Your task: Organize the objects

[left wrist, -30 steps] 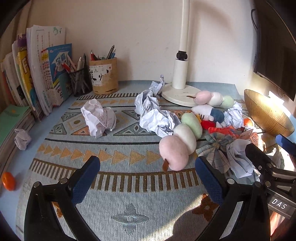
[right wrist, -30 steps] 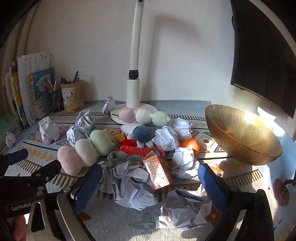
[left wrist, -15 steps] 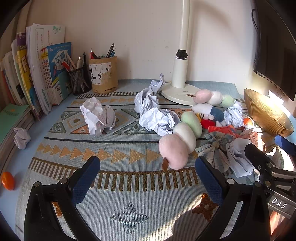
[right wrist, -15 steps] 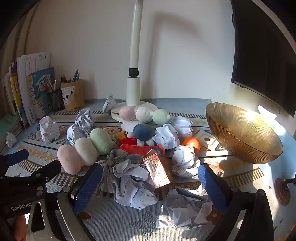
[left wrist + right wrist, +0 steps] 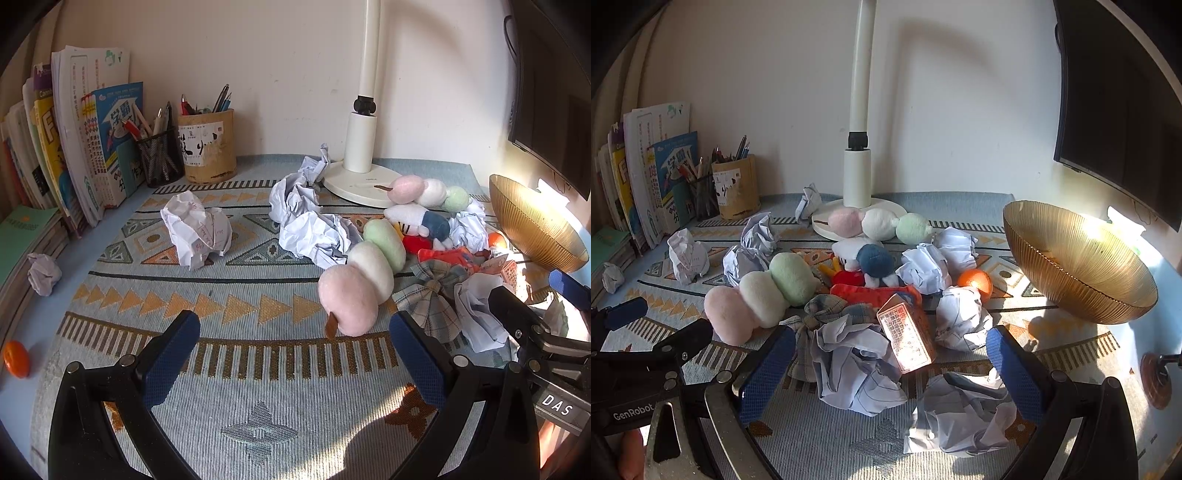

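Both the left gripper point(image 5: 293, 354) and right gripper point(image 5: 892, 365) hovered with jaws spread wide, holding nothing. Crumpled paper point(image 5: 855, 369) and plush dumplings point(image 5: 759, 291) littered the patterned mat point(image 5: 236, 373); a gold bowl point(image 5: 1082, 269) stood at two o'clock.

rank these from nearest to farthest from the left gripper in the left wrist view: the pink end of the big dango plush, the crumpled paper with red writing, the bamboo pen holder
From the open left gripper:
1. Pink end of the big dango plush, just ahead, right of centre.
2. Crumpled paper with red writing, mid-mat, ahead to the left.
3. Bamboo pen holder, at the back wall.
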The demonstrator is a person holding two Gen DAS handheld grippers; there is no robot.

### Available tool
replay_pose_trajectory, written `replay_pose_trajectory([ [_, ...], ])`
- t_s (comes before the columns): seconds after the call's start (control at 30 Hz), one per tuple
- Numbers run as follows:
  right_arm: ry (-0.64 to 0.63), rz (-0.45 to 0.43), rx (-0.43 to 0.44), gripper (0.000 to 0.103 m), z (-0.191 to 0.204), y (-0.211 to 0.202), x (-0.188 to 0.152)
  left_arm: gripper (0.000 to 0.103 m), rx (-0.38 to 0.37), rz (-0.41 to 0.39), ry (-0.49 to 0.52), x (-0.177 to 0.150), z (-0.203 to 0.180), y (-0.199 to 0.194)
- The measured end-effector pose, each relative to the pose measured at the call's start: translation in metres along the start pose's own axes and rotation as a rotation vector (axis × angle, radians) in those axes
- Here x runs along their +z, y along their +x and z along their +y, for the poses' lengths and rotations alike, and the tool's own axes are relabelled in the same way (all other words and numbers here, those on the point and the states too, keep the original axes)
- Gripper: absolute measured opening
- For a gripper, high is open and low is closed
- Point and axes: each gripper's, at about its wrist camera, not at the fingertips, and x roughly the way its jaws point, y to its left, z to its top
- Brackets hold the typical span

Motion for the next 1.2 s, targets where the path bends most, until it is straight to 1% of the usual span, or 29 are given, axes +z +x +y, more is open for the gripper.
replay_pose_trajectory([
  [1.2, 0.002, 0.022, 0.004, 0.103, 0.0027, 0.0030, -0.0004, 0.102, 0.009, 0.007, 0.001, -0.0011, 0.0003, 0.0014],
])
